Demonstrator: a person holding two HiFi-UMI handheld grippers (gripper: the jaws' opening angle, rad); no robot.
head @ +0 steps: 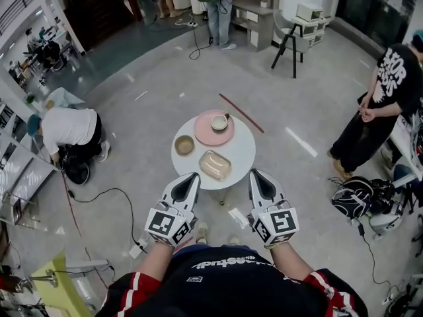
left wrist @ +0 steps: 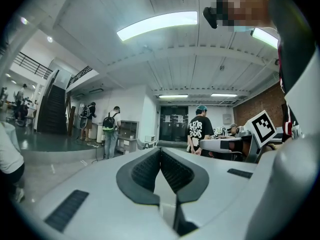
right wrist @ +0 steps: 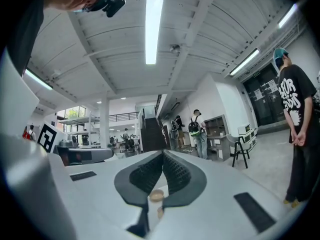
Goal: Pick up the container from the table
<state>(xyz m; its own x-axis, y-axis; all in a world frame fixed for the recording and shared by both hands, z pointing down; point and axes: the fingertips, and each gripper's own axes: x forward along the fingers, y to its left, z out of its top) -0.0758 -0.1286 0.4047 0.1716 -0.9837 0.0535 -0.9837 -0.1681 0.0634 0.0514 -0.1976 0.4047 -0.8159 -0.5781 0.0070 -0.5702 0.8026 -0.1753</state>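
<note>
Far left of the head view: a crouching person [head: 66,132] in a white top, low on the floor [head: 152,88], well apart from the worktop.

Left gripper [head: 192,177]: held out in front of the wearer, with its tip at the near left edge of the round white worktop [head: 243,152] as that view frames it. Its own view shows the left gripper [left wrist: 160,150] with the two dark ribbed pads pressed together at the tip and nothing between them. That view looks level across the room, not down at the worktop.

On the worktop, left to right:
- small brown bowl [head: 184,144], left side
- container [head: 215,165], pale beige, rounded rectangle, on the near part, just right of the bowl and lying between the two gripper tips in the head view; neither gripper touches it
- pink plate [head: 209,132], far side, with a cup [head: 219,122] standing on it

Red stick [head: 241,113] on the floor just beyond the worktop, to the right.

Right gripper [head: 255,175]: tip at the near right edge of the worktop. In its own view the right gripper [right wrist: 163,153] has its pads closed against each other and grips nothing.

Far right: a standing person [head: 386,91] in a black printed T-shirt, hands clasped in front.
</note>
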